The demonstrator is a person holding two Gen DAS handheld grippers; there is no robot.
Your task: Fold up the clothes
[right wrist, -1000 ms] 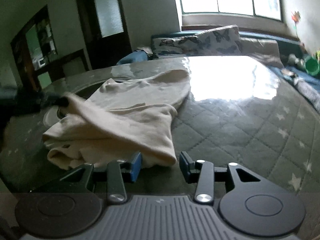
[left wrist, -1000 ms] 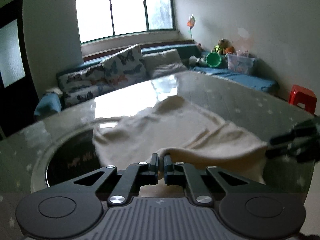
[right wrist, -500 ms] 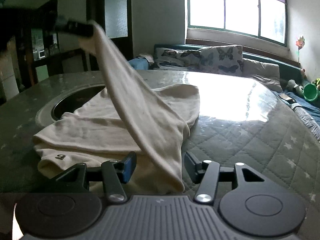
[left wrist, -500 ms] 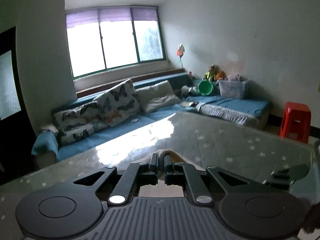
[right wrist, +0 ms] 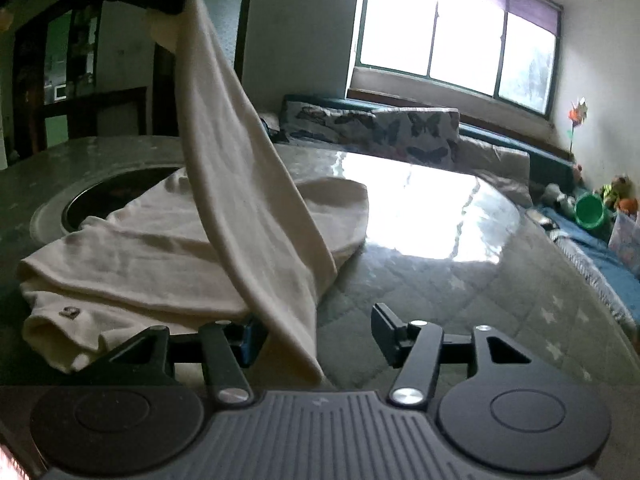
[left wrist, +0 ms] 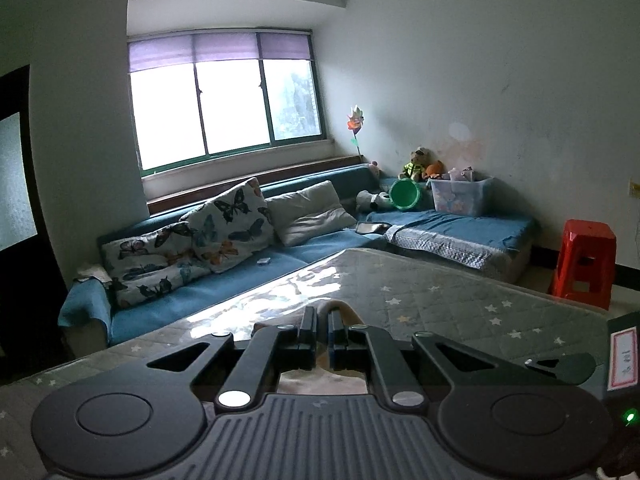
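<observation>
- left gripper (left wrist: pixel 322 330) has its jaws pinched tight on a fold of the cream garment (right wrist: pixel 224 240), holding that bit up high above the table (right wrist: pixel 460 280)
- rest of the garment lies bunched on the table, partly over the round recess (right wrist: pixel 52 216) in it
- right gripper (right wrist: pixel 316 334) sits low at the garment's near edge, jaws wide, the hanging strip drooping between them

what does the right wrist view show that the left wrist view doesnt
Only the right wrist view shows the cream garment spread on the table, one part lifted high by the left gripper, and the open right gripper. Only the left wrist view shows the red stool and the left gripper's fingers pinching cloth. Both show the table, window and sofa cushions.
</observation>
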